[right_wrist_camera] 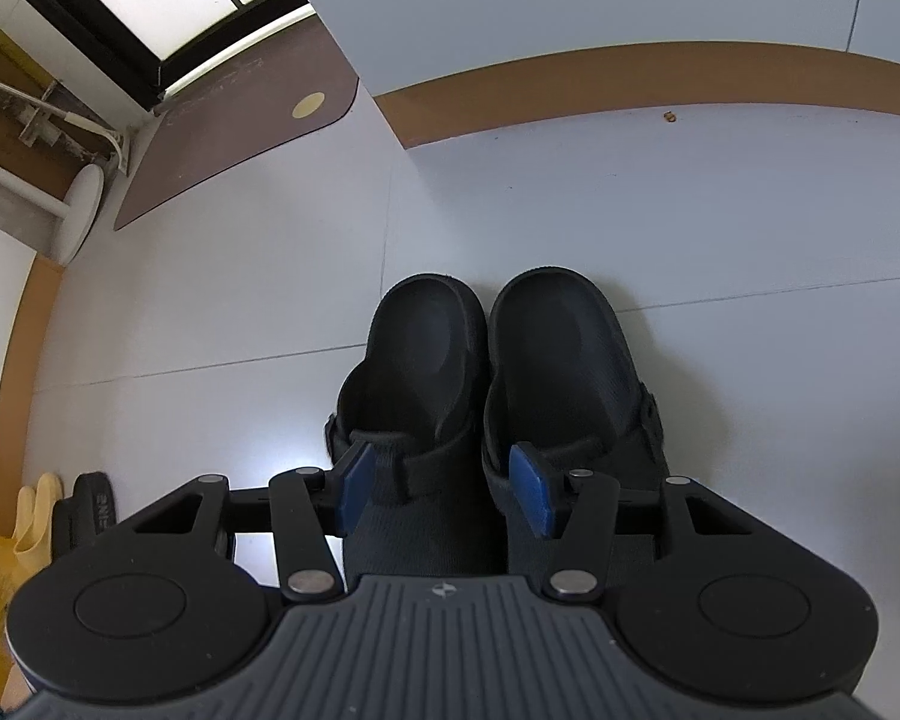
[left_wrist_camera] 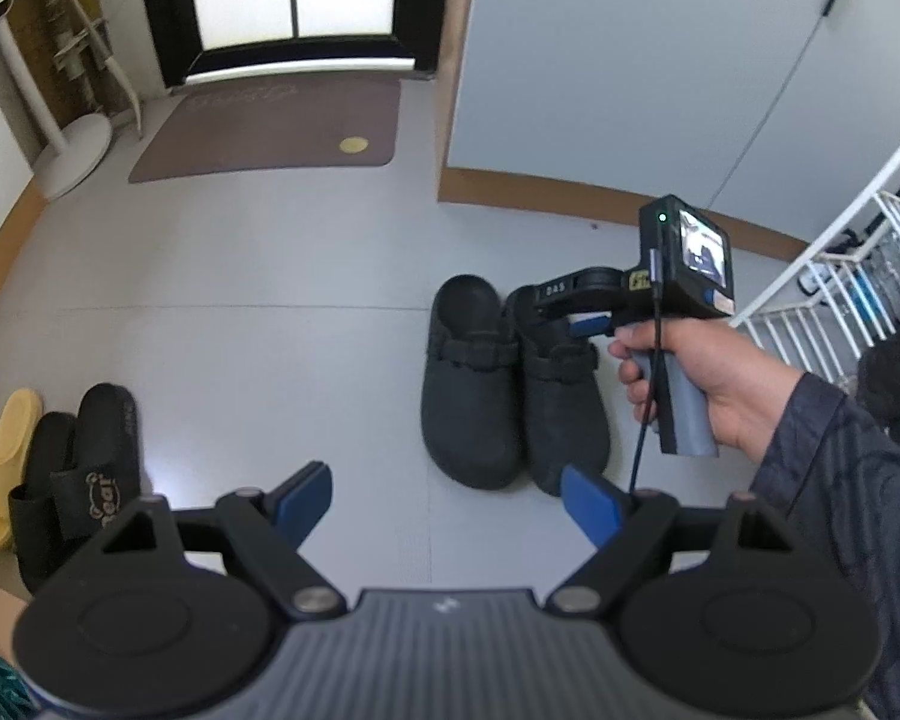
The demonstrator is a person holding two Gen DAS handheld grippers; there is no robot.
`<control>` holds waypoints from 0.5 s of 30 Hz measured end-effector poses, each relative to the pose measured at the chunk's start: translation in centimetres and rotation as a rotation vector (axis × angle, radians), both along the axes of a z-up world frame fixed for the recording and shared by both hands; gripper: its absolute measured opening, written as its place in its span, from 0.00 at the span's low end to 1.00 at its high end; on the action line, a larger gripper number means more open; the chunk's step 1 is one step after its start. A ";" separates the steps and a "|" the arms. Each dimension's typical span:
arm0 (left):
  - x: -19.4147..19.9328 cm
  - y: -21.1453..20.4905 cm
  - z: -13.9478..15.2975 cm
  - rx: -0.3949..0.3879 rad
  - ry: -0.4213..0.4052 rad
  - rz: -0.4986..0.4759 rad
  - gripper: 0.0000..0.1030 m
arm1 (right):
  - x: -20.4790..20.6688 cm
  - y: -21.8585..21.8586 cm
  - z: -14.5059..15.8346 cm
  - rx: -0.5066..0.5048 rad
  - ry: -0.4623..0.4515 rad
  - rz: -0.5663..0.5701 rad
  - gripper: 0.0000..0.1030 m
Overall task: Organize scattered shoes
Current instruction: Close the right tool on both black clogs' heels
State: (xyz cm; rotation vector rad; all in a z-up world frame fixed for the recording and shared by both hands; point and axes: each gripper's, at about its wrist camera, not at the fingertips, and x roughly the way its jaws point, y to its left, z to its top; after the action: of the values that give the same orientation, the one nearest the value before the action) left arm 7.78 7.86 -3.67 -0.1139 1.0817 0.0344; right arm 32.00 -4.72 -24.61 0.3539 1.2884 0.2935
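Note:
A pair of black clogs stands side by side on the pale floor: the left clog and the right clog. My right gripper hovers low over their openings, jaws partly open. One blue pad is by the left clog's strap and the other over the right clog's inner edge. I see no pad pressing on either shoe. My left gripper is wide open and empty, nearer than the clogs' toes and above the floor.
Black slippers and yellow slippers line the left wall. A brown doormat lies before the door, beside a white fan base. A white wire rack stands at right. A hand grips the right tool's handle.

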 end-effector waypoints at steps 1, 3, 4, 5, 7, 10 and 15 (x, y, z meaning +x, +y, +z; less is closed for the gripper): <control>0.2 0.1 -0.2 0.003 0.007 0.006 0.83 | 0.2 0.2 -0.6 -0.007 0.003 0.002 0.54; 0.5 0.0 -0.5 0.013 0.012 0.017 0.83 | 0.5 0.4 -1.7 -0.021 0.009 0.010 0.54; 0.5 -0.1 -0.5 0.024 0.011 0.017 0.83 | 0.7 0.6 -2.2 -0.024 0.010 0.016 0.54; 0.5 -0.1 -0.5 0.033 0.011 0.017 0.83 | 0.8 0.6 -2.5 -0.024 0.010 0.016 0.54; 0.8 -0.1 -0.6 0.039 0.014 0.028 0.83 | 1.1 0.8 -3.2 -0.023 0.007 0.018 0.54; 1.0 0.2 -0.7 0.048 0.020 0.046 0.83 | 1.6 1.2 -3.7 -0.020 -0.010 0.030 0.54; 1.3 0.3 -1.1 0.045 0.036 0.052 0.83 | 2.3 2.2 -4.7 -0.070 -0.022 0.074 0.51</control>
State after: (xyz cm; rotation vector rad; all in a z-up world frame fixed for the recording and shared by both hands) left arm 9.11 8.12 -4.77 -0.1009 1.1136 0.1081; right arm 34.26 -2.56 -29.32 0.2438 1.2886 0.3132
